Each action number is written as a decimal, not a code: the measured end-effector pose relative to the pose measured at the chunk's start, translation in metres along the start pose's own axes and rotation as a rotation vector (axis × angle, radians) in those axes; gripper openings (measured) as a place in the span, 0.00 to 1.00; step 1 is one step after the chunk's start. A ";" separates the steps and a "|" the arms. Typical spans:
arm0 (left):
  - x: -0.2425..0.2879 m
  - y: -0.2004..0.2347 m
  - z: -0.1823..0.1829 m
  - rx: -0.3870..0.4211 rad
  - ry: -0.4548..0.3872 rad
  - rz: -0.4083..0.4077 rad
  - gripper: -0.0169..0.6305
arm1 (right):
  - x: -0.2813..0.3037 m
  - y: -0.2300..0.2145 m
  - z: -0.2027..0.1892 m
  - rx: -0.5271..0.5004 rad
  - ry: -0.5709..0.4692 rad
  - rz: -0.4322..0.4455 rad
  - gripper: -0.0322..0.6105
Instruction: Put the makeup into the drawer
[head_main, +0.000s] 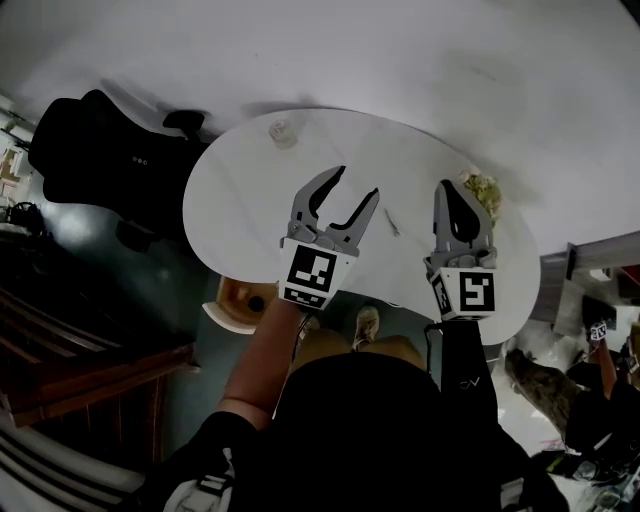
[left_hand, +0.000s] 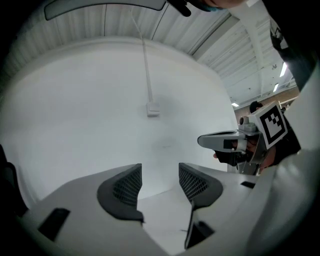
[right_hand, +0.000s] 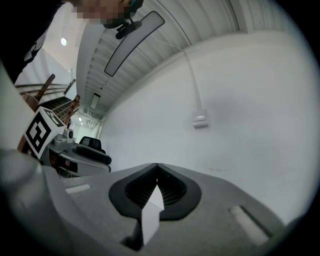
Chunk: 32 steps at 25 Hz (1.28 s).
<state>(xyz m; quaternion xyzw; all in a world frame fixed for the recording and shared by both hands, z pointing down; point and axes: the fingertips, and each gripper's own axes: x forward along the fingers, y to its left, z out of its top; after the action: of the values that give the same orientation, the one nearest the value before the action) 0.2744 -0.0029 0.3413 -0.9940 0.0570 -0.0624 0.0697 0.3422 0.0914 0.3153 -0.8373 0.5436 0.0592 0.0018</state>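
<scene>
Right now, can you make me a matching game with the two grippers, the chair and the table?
Things:
1. left gripper
2. right gripper
3. chair
4. table

Descriptions:
A. white
B. jaws together
C. black
D. jaws apart, nothing between them

Pairs: 1-D, 2-B, 3-C, 4-A

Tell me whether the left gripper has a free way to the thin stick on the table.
Probably yes. The left gripper is open and empty, and nothing stands on the table between it and the thin stick. It would have to tip down first.
</scene>
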 end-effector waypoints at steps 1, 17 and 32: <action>0.005 -0.004 -0.006 0.008 0.015 -0.013 0.38 | -0.001 -0.005 -0.006 0.000 0.012 -0.007 0.06; 0.073 -0.120 -0.253 0.642 0.644 -0.780 0.37 | -0.045 -0.072 -0.057 0.012 0.135 -0.180 0.06; 0.082 -0.138 -0.321 0.896 0.973 -1.179 0.22 | -0.045 -0.086 -0.068 0.004 0.178 -0.193 0.06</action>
<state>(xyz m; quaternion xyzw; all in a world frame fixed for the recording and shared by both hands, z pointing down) 0.3277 0.0810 0.6859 -0.6043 -0.4712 -0.5204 0.3769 0.4089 0.1632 0.3820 -0.8876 0.4586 -0.0166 -0.0391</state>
